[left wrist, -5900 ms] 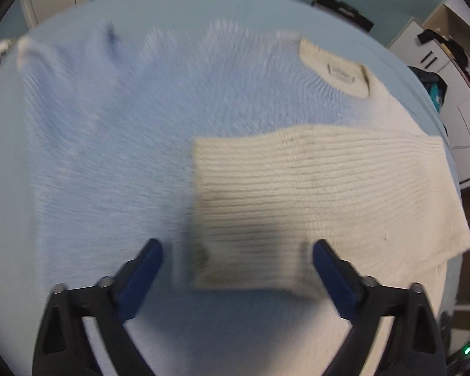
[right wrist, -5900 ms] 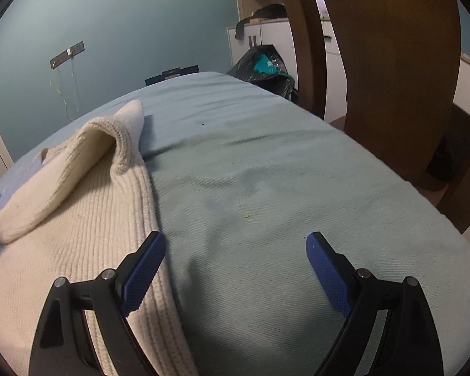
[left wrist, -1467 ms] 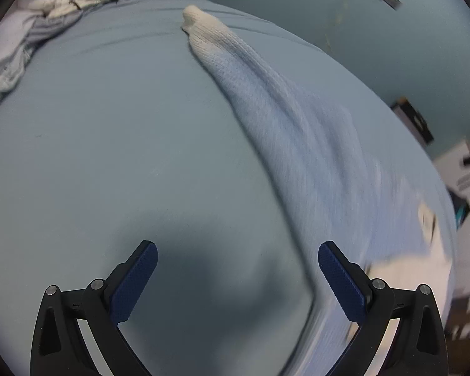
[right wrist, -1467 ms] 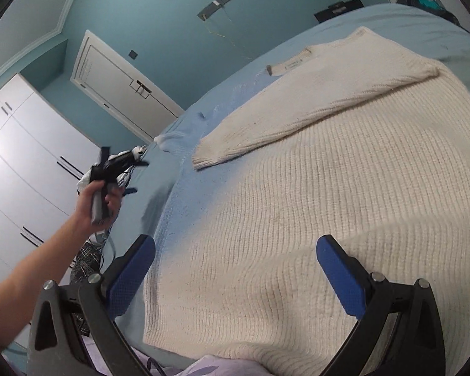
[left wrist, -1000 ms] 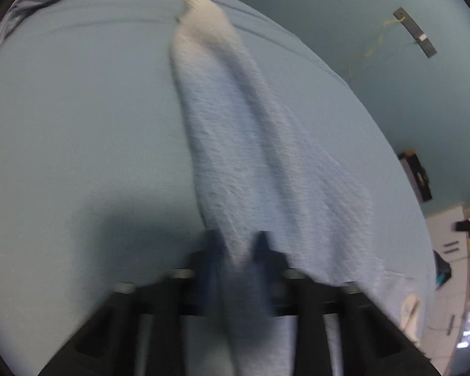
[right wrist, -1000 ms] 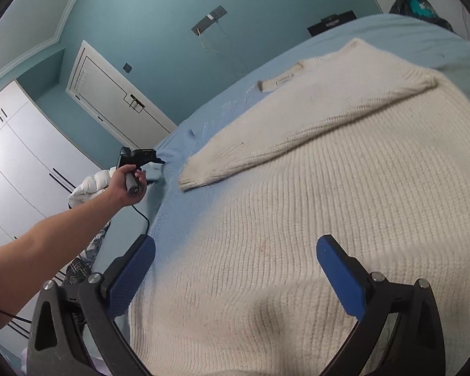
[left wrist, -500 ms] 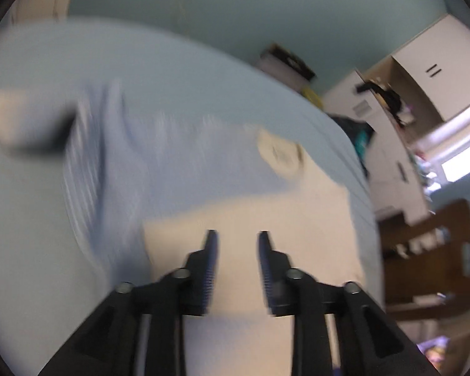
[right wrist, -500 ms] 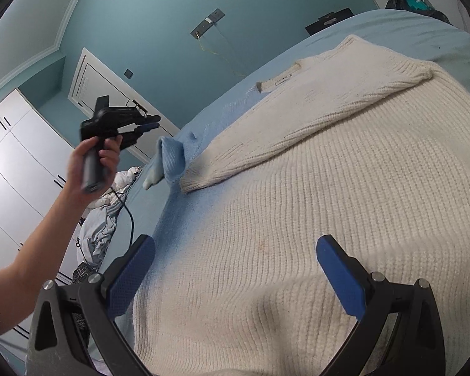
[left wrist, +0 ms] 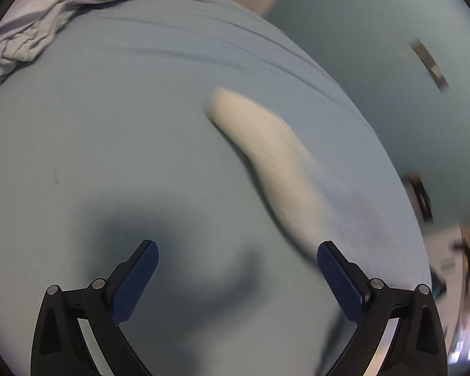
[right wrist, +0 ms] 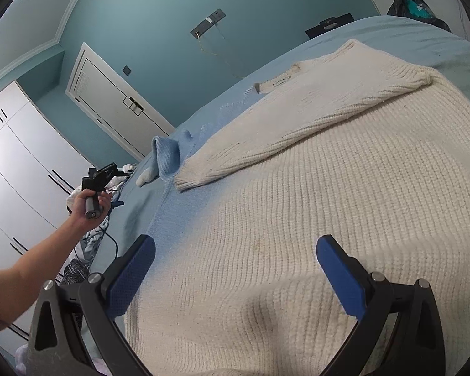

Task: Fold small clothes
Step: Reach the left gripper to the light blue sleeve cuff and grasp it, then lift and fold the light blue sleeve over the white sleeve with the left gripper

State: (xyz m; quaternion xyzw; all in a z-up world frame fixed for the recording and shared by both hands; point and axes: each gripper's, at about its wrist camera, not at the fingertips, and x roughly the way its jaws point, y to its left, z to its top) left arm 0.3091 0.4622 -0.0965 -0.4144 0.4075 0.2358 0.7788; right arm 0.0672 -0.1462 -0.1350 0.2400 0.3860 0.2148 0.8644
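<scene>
Our sweater [right wrist: 329, 194] lies flat on the bed [left wrist: 109, 131], cream on one side and pale blue on the other. In the right wrist view it fills the middle. One cream sleeve [right wrist: 297, 119] is already folded across the body, from about 2 o'clock down toward 9 o'clock.

The other sleeve [right wrist: 164, 156] is the part that just changed. A second ago our left gripper [left wrist: 236, 274] was pinching it and pulling it up toward the body. Now the sleeve has dropped back. It sits in a bumpy blue heap at about 10 o'clock by the sweater's edge, with its pale cuff [left wrist: 253, 138] pointing out onto the bed.

The left gripper's jaws are opening wide and nothing is between them. It has swung away from the sweater, and we see it held up in a hand [right wrist: 89, 202] at about 9 o'clock.

Our right gripper [right wrist: 235, 274] hangs wide open over the sweater's lower part and holds nothing.

We think this sleeve fold did not land flat. It likely needs another pinch and a fresh pull across the body.
</scene>
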